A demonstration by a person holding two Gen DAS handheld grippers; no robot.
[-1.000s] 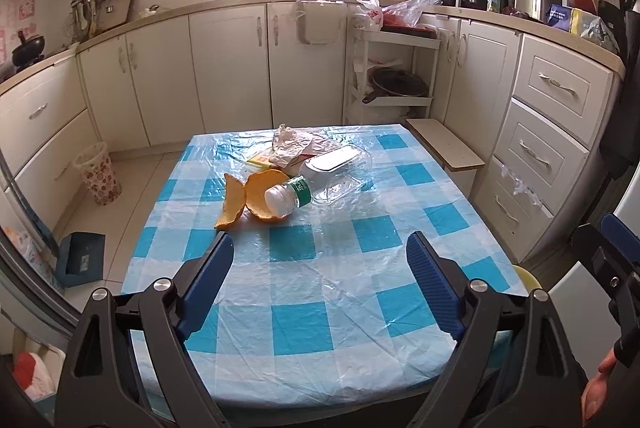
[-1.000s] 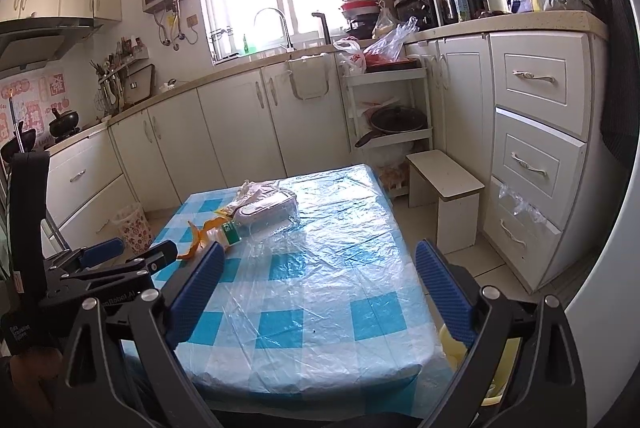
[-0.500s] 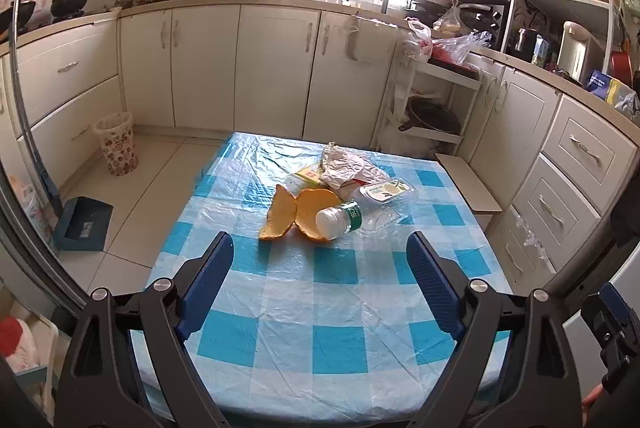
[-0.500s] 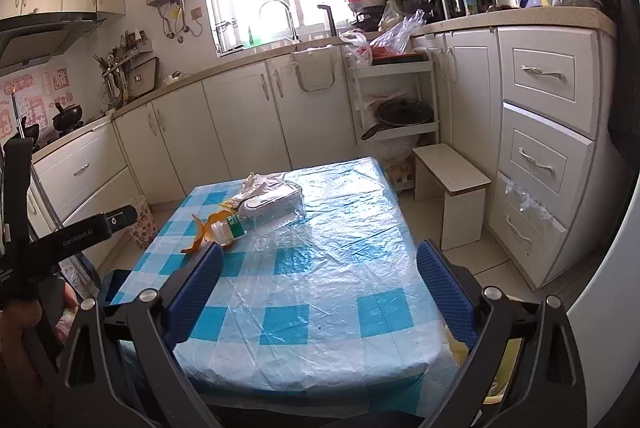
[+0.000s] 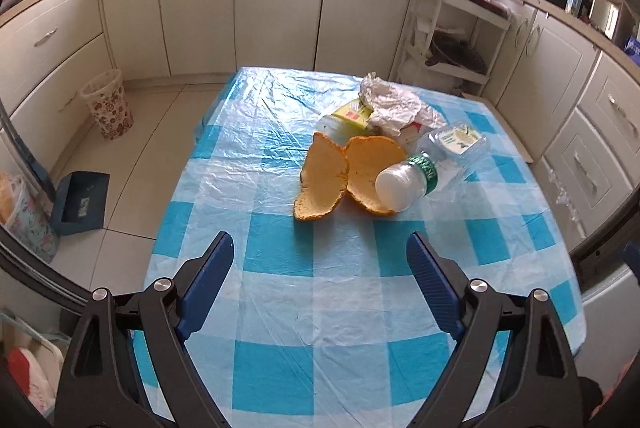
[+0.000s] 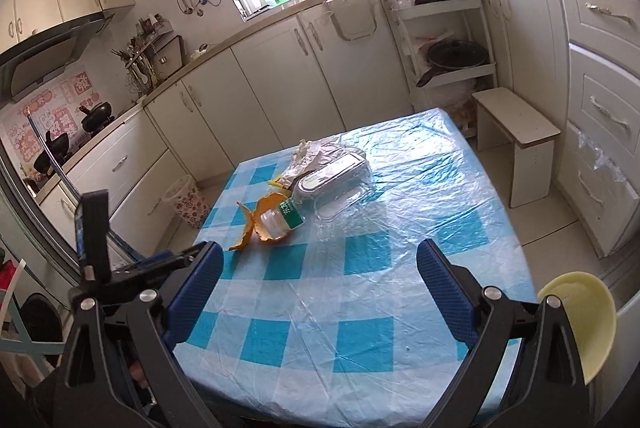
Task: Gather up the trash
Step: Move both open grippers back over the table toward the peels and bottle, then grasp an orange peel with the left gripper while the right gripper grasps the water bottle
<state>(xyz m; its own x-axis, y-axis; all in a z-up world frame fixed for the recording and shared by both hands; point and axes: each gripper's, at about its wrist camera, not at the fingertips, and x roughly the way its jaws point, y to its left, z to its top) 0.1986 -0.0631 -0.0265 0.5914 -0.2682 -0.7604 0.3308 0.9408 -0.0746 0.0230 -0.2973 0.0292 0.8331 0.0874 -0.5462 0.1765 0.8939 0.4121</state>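
A pile of trash lies on the blue-checked table (image 5: 320, 308): two orange peel halves (image 5: 324, 180), a crushed clear plastic bottle (image 5: 404, 184) with a green label resting on one peel, a crumpled wrapper (image 5: 390, 102) and a yellow carton (image 5: 352, 114). My left gripper (image 5: 320, 256) hangs open over the near part of the table, short of the peel, with nothing between its blue pads. My right gripper (image 6: 320, 264) is open too, over the table's near side; the peel (image 6: 256, 220), bottle (image 6: 280, 218) and wrapper (image 6: 308, 152) lie ahead to its left.
A patterned waste basket (image 5: 108, 104) stands on the floor left of the table, with a blue dustpan (image 5: 80, 198) nearer. A small wooden stool (image 6: 516, 132) stands by the drawers at the right. A pale yellow bowl-like thing (image 6: 576, 320) shows at the table's near right corner. Cabinets ring the room.
Both grippers have come closer to the table. The left one swung leftward and tipped down, so the trash pile looks larger and nearer. Both have stayed open.
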